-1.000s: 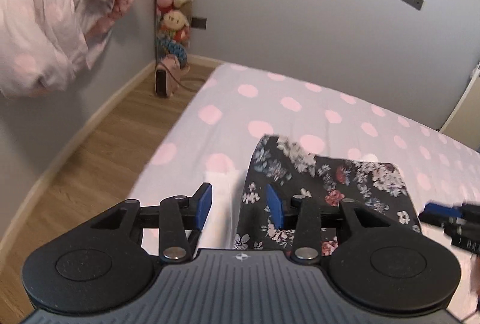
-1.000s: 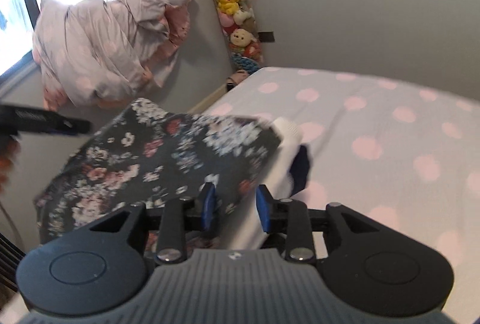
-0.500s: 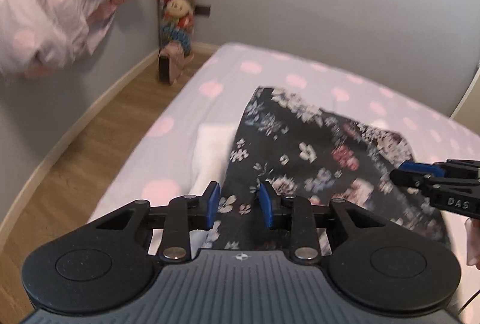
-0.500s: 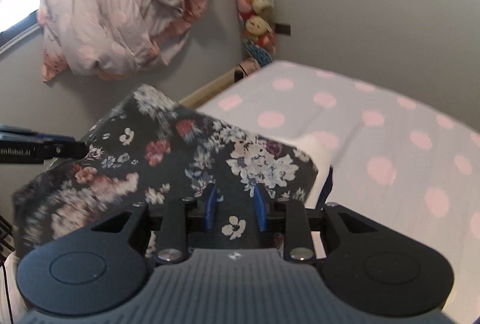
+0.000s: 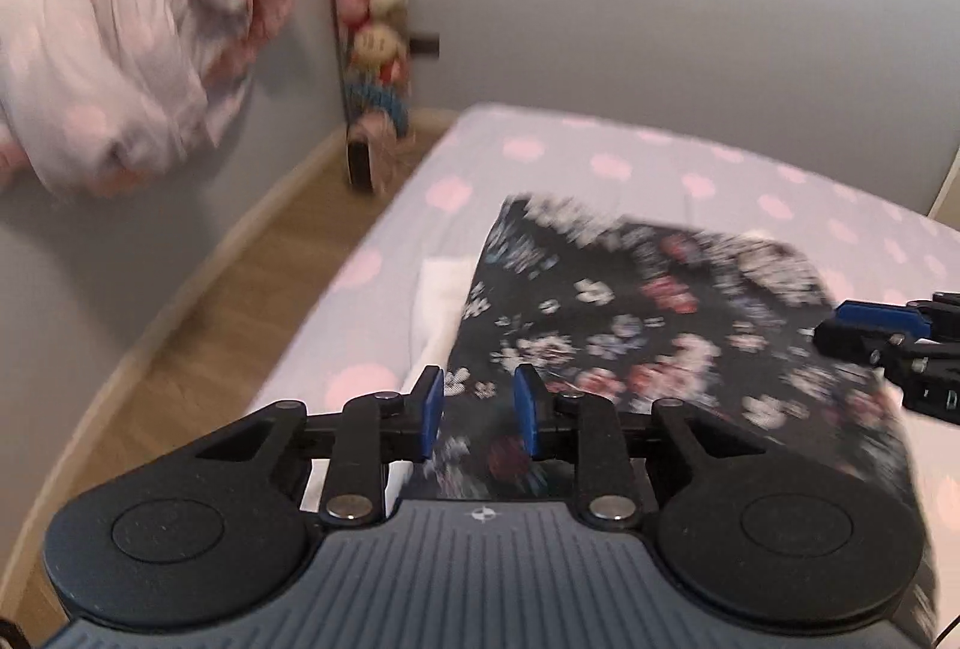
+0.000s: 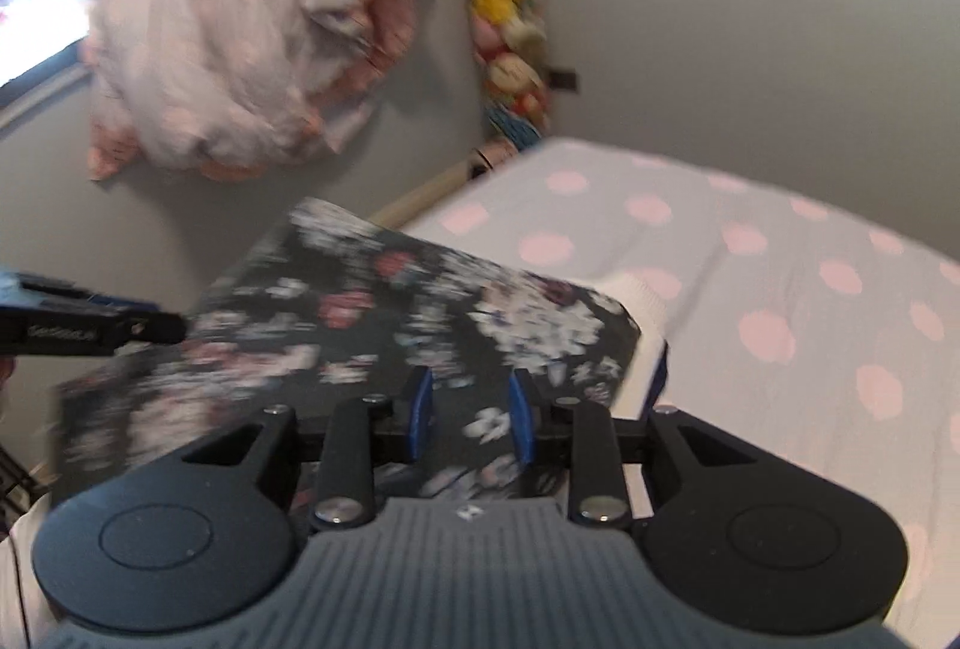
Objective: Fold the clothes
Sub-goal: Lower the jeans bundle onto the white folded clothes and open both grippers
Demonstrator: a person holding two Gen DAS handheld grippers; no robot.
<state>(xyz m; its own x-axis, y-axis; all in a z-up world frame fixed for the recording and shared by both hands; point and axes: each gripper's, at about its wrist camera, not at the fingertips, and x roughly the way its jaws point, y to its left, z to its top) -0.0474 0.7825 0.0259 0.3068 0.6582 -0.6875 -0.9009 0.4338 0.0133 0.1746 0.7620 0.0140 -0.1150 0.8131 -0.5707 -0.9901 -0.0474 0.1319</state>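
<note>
A dark floral garment (image 5: pixel 648 325) lies folded on top of a white garment (image 5: pixel 441 289) near the bed's left edge; it also shows in the right wrist view (image 6: pixel 396 331). My left gripper (image 5: pixel 477 412) is open, its blue pads either side of the garment's near edge with a gap. My right gripper (image 6: pixel 468 412) is open over the same garment, pads apart. Each gripper shows in the other's view: the right one at the right edge (image 5: pixel 894 337), the left one at the left edge (image 6: pixel 90 328). The white garment (image 6: pixel 642 301) peeks out at the floral one's right side.
The bed (image 5: pixel 690 163) has a grey sheet with pink dots. A bundled pink-dotted duvet (image 6: pixel 240 66) hangs by the window. A column of plush toys (image 5: pixel 372 18) stands in the corner. Wooden floor (image 5: pixel 198 349) runs along the bed's left side.
Both grippers' jaws have widened, letting go of the floral garment. The garment has come down from its raised position and lies flatter on the white one. Both views are motion-blurred.
</note>
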